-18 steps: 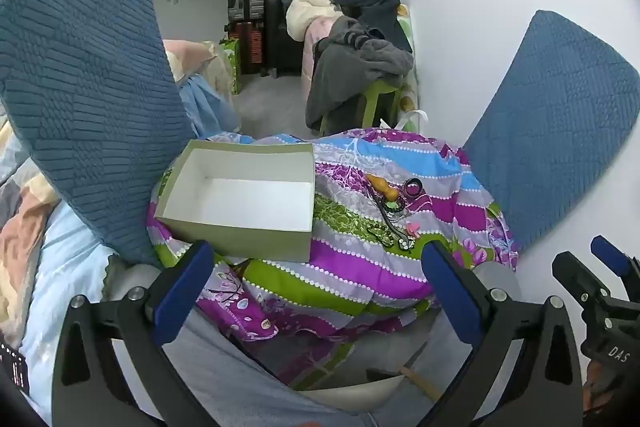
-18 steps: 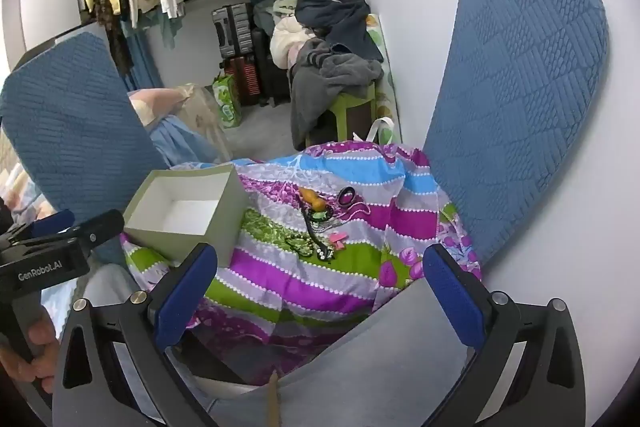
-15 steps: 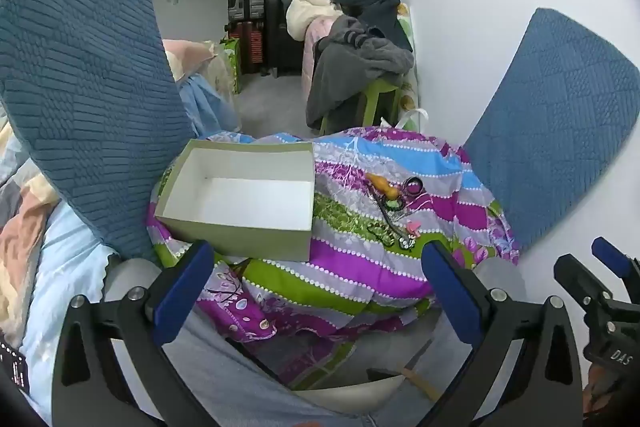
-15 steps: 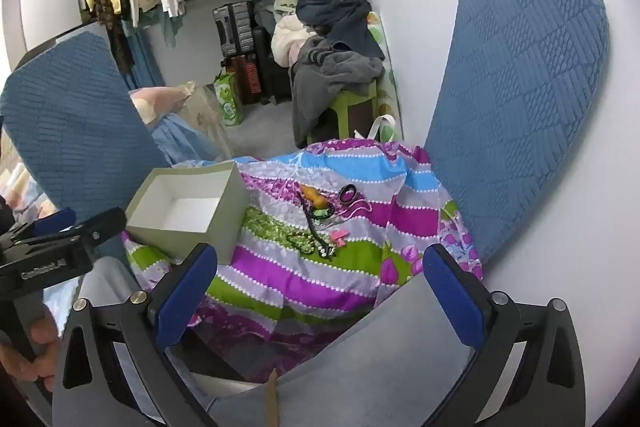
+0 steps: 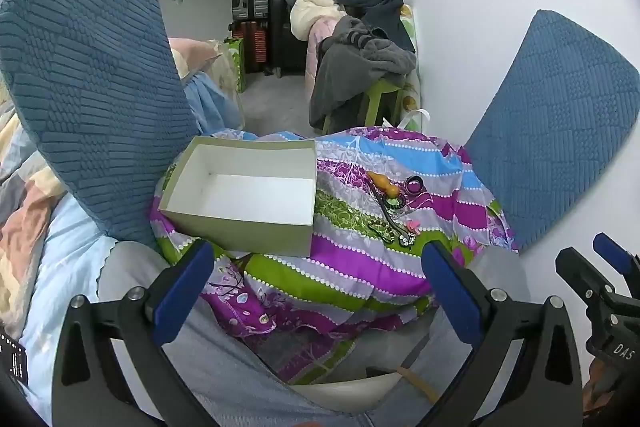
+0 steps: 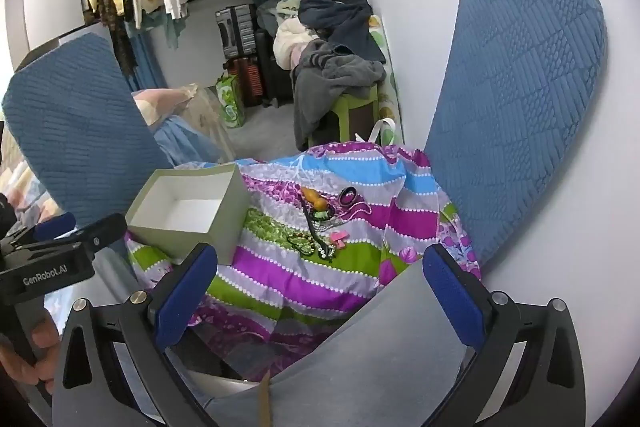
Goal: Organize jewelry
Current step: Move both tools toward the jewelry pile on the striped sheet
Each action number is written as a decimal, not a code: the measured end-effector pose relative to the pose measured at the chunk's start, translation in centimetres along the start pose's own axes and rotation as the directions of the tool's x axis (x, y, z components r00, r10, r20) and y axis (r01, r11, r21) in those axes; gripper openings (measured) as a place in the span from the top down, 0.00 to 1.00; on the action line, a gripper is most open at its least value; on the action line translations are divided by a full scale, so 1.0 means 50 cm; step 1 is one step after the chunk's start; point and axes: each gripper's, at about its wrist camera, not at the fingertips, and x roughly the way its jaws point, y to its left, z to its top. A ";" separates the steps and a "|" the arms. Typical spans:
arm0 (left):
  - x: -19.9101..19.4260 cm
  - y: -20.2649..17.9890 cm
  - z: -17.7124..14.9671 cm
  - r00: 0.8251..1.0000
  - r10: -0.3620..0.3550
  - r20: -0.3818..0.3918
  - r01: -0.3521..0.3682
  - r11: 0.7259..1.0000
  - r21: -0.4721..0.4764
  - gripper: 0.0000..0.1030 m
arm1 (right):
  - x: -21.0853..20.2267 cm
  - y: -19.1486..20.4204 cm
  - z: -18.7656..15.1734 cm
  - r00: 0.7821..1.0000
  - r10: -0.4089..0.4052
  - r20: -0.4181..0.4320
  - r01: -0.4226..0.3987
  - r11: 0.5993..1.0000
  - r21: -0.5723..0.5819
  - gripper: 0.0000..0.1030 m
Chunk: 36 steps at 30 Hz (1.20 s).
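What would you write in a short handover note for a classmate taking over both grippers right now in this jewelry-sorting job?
Left gripper: jaws wide open, nothing between them, held back from the striped cloth.
Right gripper: also wide open and holding nothing.
Cardboard box: open and bare inside, sitting on the cloth's left part.
Jewelry pile: lying on the cloth to the right of the box, apart from it. It includes an orange piece, a dark ring-shaped piece, a pink clip and tangled chains.
Done: nothing in the box yet.
Left: move every piece from the cloth into the box.
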 end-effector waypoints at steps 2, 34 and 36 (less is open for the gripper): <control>-0.005 0.002 -0.002 1.000 -0.008 0.001 0.008 1.000 -0.005 0.00 | 0.002 0.003 0.005 1.000 0.002 -0.006 -0.002 1.000 0.008 0.00; 0.064 -0.008 -0.016 0.999 -0.034 -0.040 0.034 0.999 -0.015 0.00 | 0.065 -0.006 -0.009 1.000 0.003 0.015 -0.003 1.000 0.018 0.06; 0.070 -0.011 -0.020 0.998 -0.032 -0.046 0.031 0.999 -0.005 0.00 | 0.070 -0.009 -0.016 1.000 0.007 0.010 -0.007 1.000 0.027 0.09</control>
